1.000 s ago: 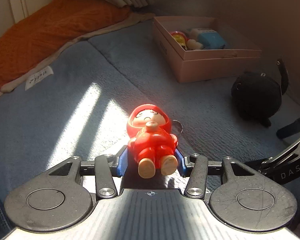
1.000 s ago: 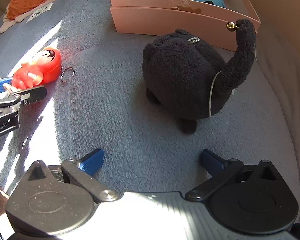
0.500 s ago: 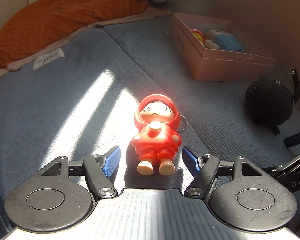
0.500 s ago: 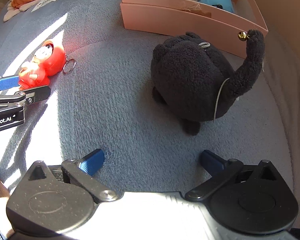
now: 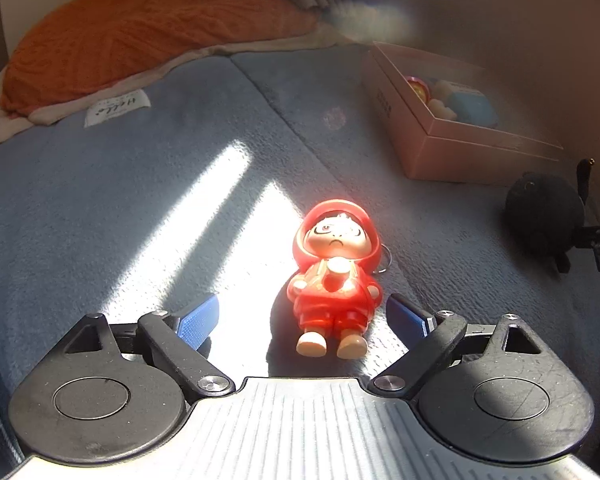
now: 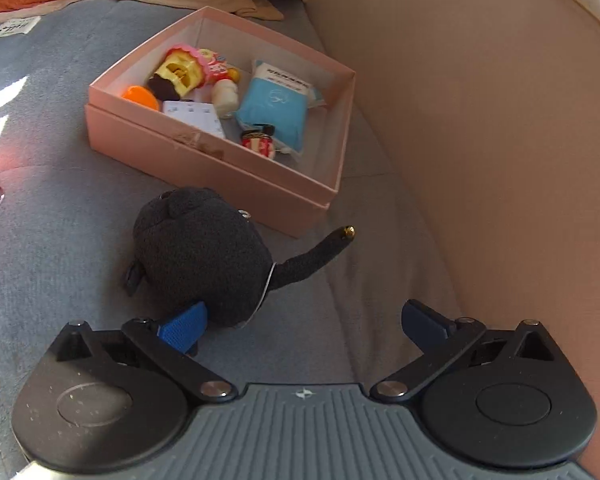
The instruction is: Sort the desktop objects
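Black plush toy (image 6: 198, 264) lies just before the pink box (image 6: 204, 160).

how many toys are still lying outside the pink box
2: the red hooded figure lies face up in the sun patch on the blue blanket; the black plush sits just before the pink box. Others may be out of view.

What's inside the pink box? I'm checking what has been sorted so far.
Inside the pink box: a yellow-and-pink toy, orange ball, white card, blue packet, small red jar. Anything beneath them is hidden.
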A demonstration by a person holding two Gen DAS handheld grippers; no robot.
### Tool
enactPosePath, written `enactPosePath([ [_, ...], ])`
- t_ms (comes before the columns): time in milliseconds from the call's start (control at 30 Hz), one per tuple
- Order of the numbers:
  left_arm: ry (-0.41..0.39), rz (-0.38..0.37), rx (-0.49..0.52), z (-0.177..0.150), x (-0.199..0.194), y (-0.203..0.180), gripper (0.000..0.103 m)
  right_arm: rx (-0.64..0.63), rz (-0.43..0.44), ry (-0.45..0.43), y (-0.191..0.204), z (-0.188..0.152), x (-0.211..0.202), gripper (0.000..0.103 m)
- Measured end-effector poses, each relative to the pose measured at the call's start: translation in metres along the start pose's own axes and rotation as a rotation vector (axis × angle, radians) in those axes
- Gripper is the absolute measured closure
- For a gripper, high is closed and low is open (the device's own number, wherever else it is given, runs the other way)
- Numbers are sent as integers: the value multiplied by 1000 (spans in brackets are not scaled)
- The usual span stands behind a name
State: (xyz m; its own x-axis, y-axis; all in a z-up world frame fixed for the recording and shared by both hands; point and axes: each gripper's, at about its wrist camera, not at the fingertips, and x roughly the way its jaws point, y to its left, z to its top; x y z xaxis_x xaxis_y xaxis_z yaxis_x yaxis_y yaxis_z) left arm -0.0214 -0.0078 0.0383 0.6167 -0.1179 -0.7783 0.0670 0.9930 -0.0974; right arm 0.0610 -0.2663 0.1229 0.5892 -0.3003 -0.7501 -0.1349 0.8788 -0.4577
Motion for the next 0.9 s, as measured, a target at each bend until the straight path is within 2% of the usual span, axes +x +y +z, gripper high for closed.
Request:
enactPosePath([
  [67,10,1,5,-1,3,-1,8,88,-34,16,-11,4,15,0],
  [167,19,-2,19,-2,5,-3,8,213,31,67,-26,5,29,0],
  [300,23,-7,29,-3,7,-5,8,261,74,58,-28,4,29,0],
  [367,19,-24,24,-3,7,-5,8,310,141,13,-32,2,19,0],
  [467,8,-69,20,-3,4,-6,8,405,293,-100,-46,0,-7,0],
  [567,-3,-103,36,-4,0,-11,8,419,320,-144,-42,1,-13,0],
  [600,-6,-115,43,-4,-1,-12,8,402,308,-142,-38,1,-12,2],
  [700,-19,-138,63,-5,-5,-17,8,336,265,-142,-23,7,-7,29],
  [733,-22,-140,67,-5,-5,-18,7,328,255,-144,-20,10,-6,35],
  [800,-23,-139,69,-5,-5,-19,7,349,245,-147,-18,14,-3,37],
  [900,-21,-127,60,-4,-5,-16,7,401,291,-127,-22,16,5,37],
])
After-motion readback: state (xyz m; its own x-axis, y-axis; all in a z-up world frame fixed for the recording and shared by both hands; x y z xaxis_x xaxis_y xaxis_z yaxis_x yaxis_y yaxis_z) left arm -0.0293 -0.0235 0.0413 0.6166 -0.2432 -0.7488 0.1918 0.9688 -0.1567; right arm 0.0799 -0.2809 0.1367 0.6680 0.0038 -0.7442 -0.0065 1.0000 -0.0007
